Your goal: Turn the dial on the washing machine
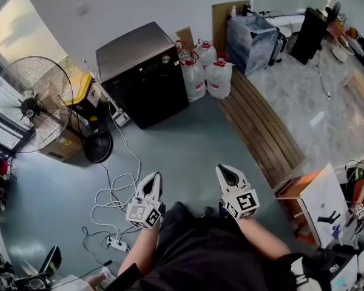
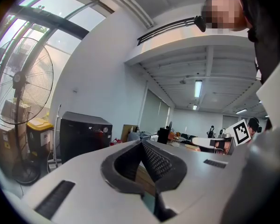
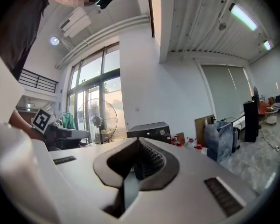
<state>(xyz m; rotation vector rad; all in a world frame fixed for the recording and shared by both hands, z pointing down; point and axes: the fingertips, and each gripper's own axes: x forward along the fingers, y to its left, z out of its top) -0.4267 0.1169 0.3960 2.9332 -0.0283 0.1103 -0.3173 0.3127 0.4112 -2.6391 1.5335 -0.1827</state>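
- The left gripper [image 1: 155,176] is held low in front of the person with its jaws closed tip to tip and nothing between them.
- The right gripper [image 1: 222,169] is beside it, also closed and empty (the two point the same way, towards the machine).
- White cables [image 1: 117,190] loop over the floor between the person and the machine, so they probably need stepping round on the approach.
- The washing machine [image 1: 147,85], a dark box, stands upright well ahead against the wall, with water jugs [image 1: 207,74] just to its right.
- Its dial [image 1: 165,59] sits at the upper right corner of the front.
- To do the step well, I would close in first, open one gripper's jaws, and bring them squarely onto the dial's rim.
- The front faces the person, and the dial's turning axis seems to run straight out of that face.
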